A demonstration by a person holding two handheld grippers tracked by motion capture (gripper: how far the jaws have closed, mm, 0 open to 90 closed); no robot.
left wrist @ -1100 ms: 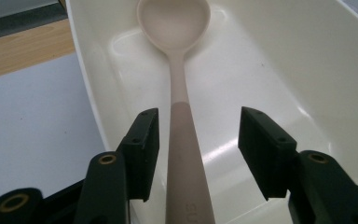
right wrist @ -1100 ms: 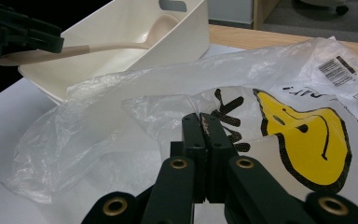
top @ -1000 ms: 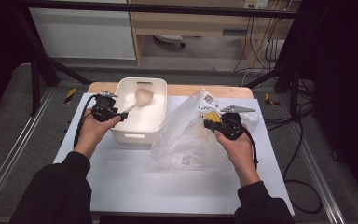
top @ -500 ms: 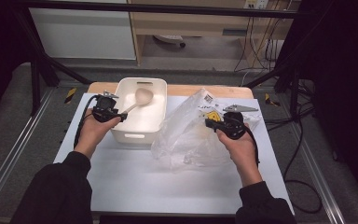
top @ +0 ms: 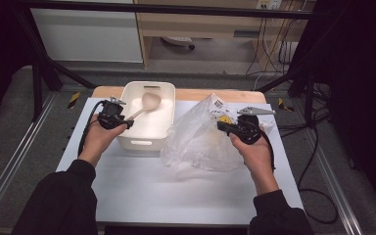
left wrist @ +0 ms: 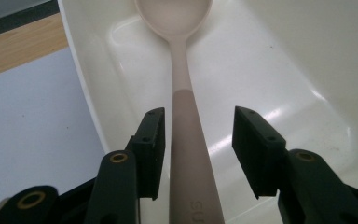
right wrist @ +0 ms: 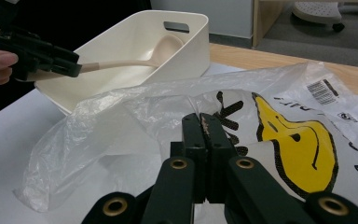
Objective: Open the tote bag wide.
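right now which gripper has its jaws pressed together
The right gripper, jaws pinched shut on the plastic bag. The left gripper has a gap beside the spoon.

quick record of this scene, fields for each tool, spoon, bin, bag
left tool: jaws have just been closing around the spoon handle; one pad touches, the other stands apart
right tool: shut on the plastic bag
spoon: bowl inside the bin, handle out toward the left tool
bin: white, on the table
plastic bag: clear, crumpled, right of the bin
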